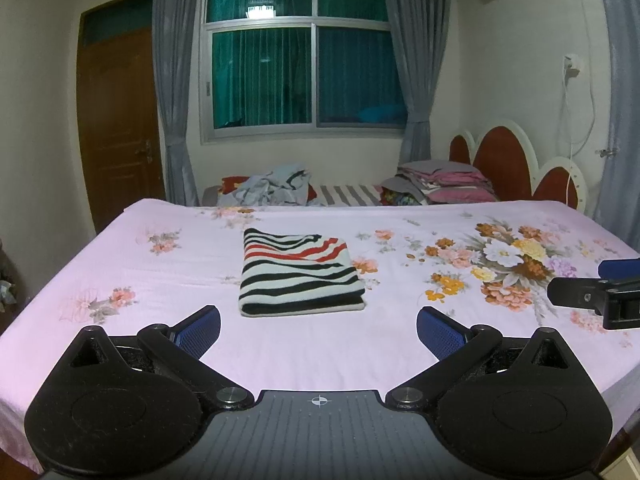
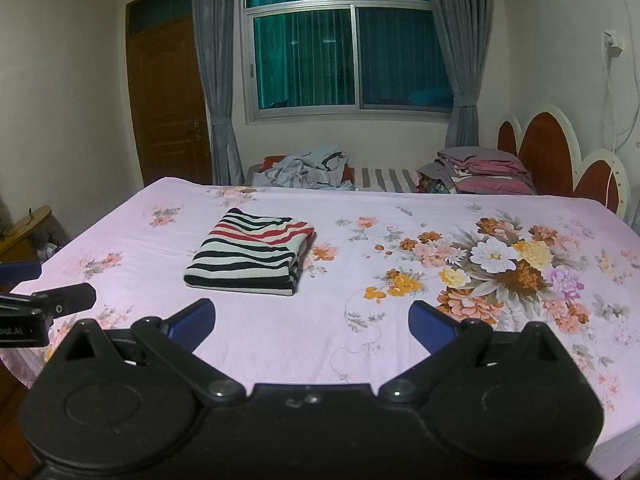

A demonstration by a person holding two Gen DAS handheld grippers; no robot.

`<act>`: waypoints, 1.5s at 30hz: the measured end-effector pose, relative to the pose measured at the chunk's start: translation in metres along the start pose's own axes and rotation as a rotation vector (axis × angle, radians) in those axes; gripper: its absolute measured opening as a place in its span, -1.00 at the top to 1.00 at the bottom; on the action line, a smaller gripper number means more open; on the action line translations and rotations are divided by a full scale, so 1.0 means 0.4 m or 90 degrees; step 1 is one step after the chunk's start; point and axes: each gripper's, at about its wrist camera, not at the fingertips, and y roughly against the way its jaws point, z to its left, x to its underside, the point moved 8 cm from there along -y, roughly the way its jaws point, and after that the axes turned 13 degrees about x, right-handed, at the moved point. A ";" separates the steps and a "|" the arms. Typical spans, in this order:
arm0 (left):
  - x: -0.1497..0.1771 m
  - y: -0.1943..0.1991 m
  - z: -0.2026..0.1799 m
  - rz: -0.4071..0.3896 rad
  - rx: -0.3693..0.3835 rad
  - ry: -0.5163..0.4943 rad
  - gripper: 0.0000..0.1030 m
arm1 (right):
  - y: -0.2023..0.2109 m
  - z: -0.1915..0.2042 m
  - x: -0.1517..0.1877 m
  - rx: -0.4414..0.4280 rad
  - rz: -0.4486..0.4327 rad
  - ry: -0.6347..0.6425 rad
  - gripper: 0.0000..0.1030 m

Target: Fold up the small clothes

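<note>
Holding both grippers above the near edge of the bed (image 1: 120, 248), I see the left gripper (image 1: 319, 330) and right gripper (image 2: 312, 322) spread wide, carrying nothing. The striped garment (image 1: 298, 276) lies folded flat mid-bed, nearer the left edge. I judge this fold finished; next I would fetch 1 piece from the crumpled pile (image 1: 272, 188) beyond the far edge.
</note>
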 end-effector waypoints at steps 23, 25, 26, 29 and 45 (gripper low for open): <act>-0.010 -0.001 0.008 -0.002 -0.001 -0.001 -1.00 | -0.005 0.014 -0.006 0.000 0.000 0.003 -0.99; -0.010 -0.001 0.009 -0.001 0.001 -0.001 -1.00 | -0.005 0.013 -0.005 0.000 0.000 0.002 -0.99; -0.009 -0.001 0.007 -0.002 -0.001 -0.002 -1.00 | -0.005 0.013 -0.005 0.000 0.001 0.003 -0.99; -0.012 -0.002 0.010 -0.002 0.000 -0.002 -1.00 | -0.005 0.013 -0.005 0.000 0.000 0.003 -0.99; -0.015 -0.010 0.014 -0.009 0.006 0.002 -1.00 | -0.005 0.021 -0.005 -0.001 -0.001 0.004 -0.99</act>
